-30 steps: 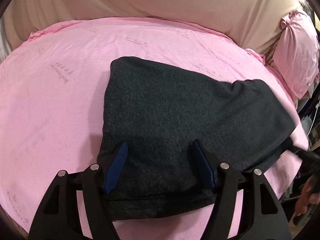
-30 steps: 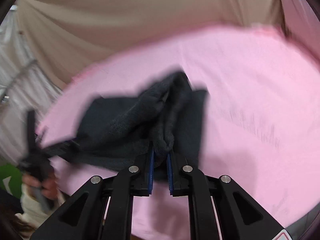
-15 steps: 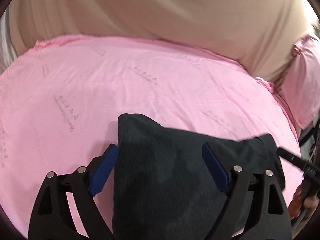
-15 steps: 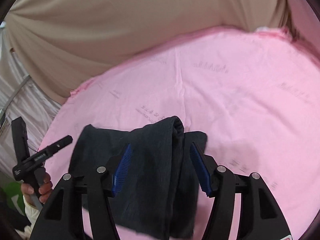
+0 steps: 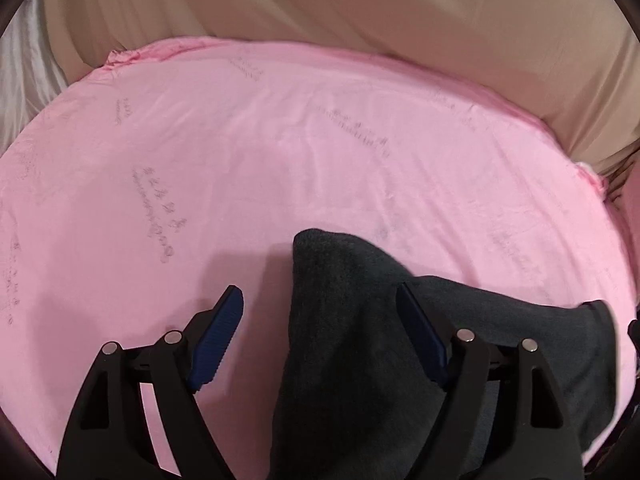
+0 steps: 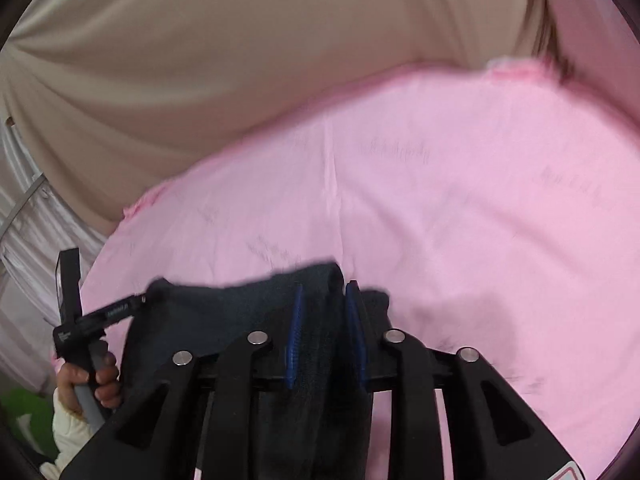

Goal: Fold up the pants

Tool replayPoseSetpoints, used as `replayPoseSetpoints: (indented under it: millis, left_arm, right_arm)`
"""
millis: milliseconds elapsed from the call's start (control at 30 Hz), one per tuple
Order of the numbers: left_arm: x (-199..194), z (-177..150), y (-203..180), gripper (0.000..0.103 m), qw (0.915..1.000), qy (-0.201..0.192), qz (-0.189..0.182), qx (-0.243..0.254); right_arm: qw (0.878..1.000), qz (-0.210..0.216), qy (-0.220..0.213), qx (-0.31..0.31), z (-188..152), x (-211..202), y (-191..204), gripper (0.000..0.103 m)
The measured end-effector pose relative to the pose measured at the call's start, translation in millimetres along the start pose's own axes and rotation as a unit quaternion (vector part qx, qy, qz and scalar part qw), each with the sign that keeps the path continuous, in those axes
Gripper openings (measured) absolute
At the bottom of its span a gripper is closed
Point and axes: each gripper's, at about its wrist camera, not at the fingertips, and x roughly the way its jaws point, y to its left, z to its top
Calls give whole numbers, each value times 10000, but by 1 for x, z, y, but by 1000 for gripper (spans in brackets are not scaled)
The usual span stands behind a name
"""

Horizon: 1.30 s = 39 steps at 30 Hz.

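The dark grey pants point(image 5: 360, 360) lie folded on the pink bed sheet point(image 5: 280, 160), low and right of centre in the left wrist view. My left gripper point(image 5: 320, 320) is open, its blue pads on either side of the fold's left corner and above it. In the right wrist view the pants point(image 6: 224, 320) lie at the lower left. My right gripper point(image 6: 322, 320) has narrowed onto a thick fold edge of the pants, which fills the gap between its blue pads. The left gripper's handle and hand point(image 6: 86, 344) show at the far left.
A beige curtain point(image 5: 360, 8) hangs behind the far edge of the bed. The sheet's bunched corner point(image 5: 124, 56) sits at the back left. A pink pillow edge point(image 5: 628, 200) shows at the right. Bare pink sheet stretches beyond the pants.
My right gripper opened half a second ago and has closed in again on the fold edge. My left gripper stayed open and shifted left, so the pants lie more under its right finger.
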Motion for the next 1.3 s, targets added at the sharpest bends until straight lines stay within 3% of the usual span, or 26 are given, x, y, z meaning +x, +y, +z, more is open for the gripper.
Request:
replayPoseSetpoints:
  millis: [67, 167, 233, 267, 333, 433, 533, 633, 767, 867, 1000, 1167, 1300]
  left_arm:
    - [-25, -6, -2, 78, 9994, -147, -290, 77]
    - [-52, -27, -11, 86, 9977, -249, -462, 418]
    - [-51, -50, -20, 86, 9959, -129, -353, 819]
    - [-44, -59, -24, 86, 9949, -23, -223, 984]
    - [-26, -77, -26, 86, 9929, 203, 40, 1168]
    - [-23, -85, -19, 86, 9950, 188, 15, 983]
    - [-26, -87, -21, 86, 9949, 138, 98, 990]
    - [-30, -91, -24, 86, 9941, 86, 190, 1060]
    - [-37, -93, -25, 86, 9939, 84, 187, 1086]
    - [-39, -95, -24, 86, 9941, 94, 188, 1063]
    - [-46, -101, -22, 86, 9939, 83, 197, 1086]
    - [-59, -106, -13, 87, 9939, 103, 129, 1094]
    - [-65, -110, -6, 87, 9940, 104, 169, 1075]
  right_arm:
    - [9991, 288, 49, -312, -11, -16, 24, 16]
    - [9946, 432, 549, -763, -42, -6, 48, 8]
    - [9909, 47, 1081, -806, -70, 24, 38, 6]
    - [9895, -162, 1268, -675, -81, 37, 25, 0]
    - [9931, 70, 1130, -314, -79, 25, 20, 0]
    - [9956, 23, 674, -647, -71, -7, 37, 4]
    - [9919, -388, 1011, -664, -80, 10, 18, 2]
    - [9950, -133, 966, -229, -79, -1, 7, 0]
    - [9959, -289, 604, -605, -74, -27, 24, 3]
    - [9909, -627, 961, -706, -85, -10, 10, 0]
    - [9952, -322, 853, -356, -84, -23, 6, 0]
    - [9958, -546, 700, -214, -83, -51, -10, 12]
    - [9961, -573, 666, -104, -87, -67, -22, 13]
